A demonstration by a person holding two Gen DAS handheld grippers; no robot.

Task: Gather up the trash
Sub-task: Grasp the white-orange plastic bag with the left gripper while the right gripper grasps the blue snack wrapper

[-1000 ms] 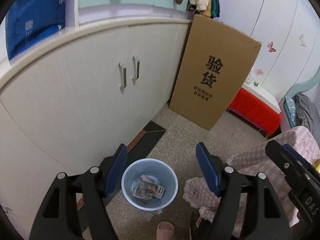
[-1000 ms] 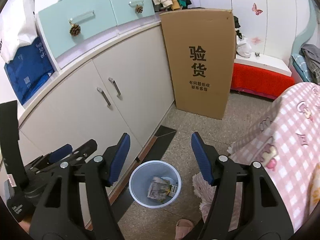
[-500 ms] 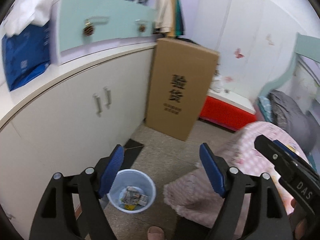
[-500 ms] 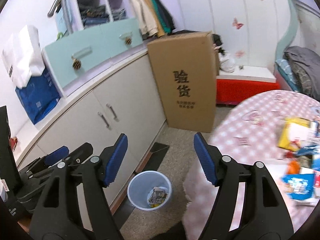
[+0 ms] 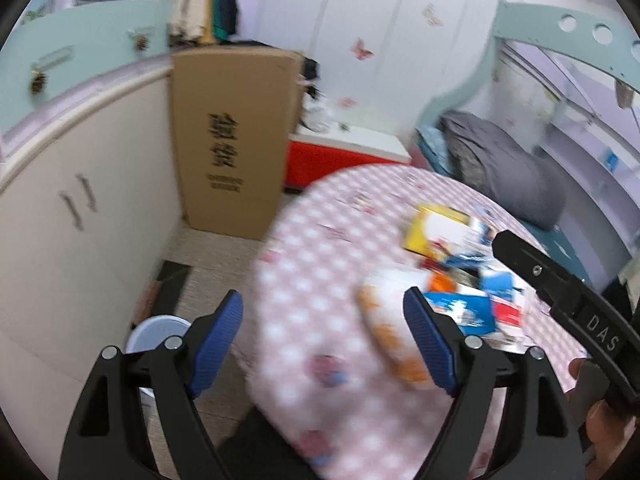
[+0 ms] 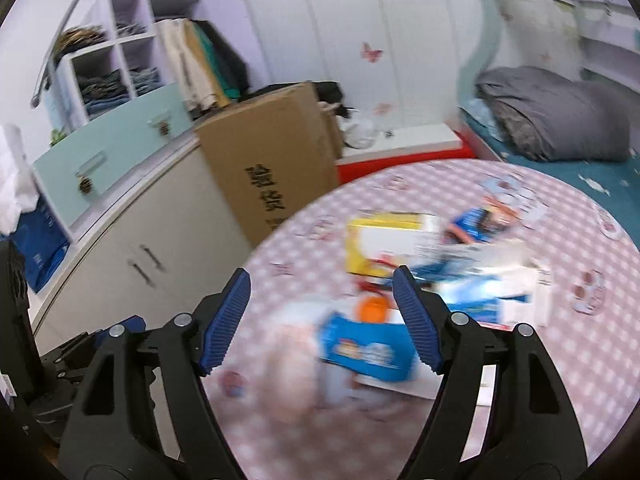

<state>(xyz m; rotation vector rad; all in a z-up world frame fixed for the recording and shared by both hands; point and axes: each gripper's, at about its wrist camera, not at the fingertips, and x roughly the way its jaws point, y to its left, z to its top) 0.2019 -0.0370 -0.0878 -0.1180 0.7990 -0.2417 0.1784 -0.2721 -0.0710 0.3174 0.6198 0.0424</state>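
Observation:
A round table with a pink checked cloth (image 5: pixel 320 272) (image 6: pixel 580 360) carries a blurred heap of trash: a yellow and white box (image 5: pixel 436 228) (image 6: pixel 384 240), blue wrappers (image 5: pixel 460 308) (image 6: pixel 368 348) and an orange piece (image 6: pixel 374 308). My left gripper (image 5: pixel 324 320) hangs above the table's near left part, its jaws opening with nothing between them. My right gripper (image 6: pixel 322 300) hovers over the heap, jaws opening too, nothing held. A pale blue bin (image 5: pixel 156 332) on the floor shows at lower left, partly behind a left finger.
White cabinets (image 5: pixel 80 220) line the left side. A tall cardboard box (image 5: pixel 232 136) (image 6: pixel 280 160) leans by them, with a red and white chest (image 5: pixel 344 152) behind. A bed with a grey quilt (image 6: pixel 552 120) lies at right. The right gripper's body (image 5: pixel 568 300) crosses the left view.
Both grippers have swung right and up, away from the bin and over the table. Their jaws stand a little wider than before. The trash heap has come into view.

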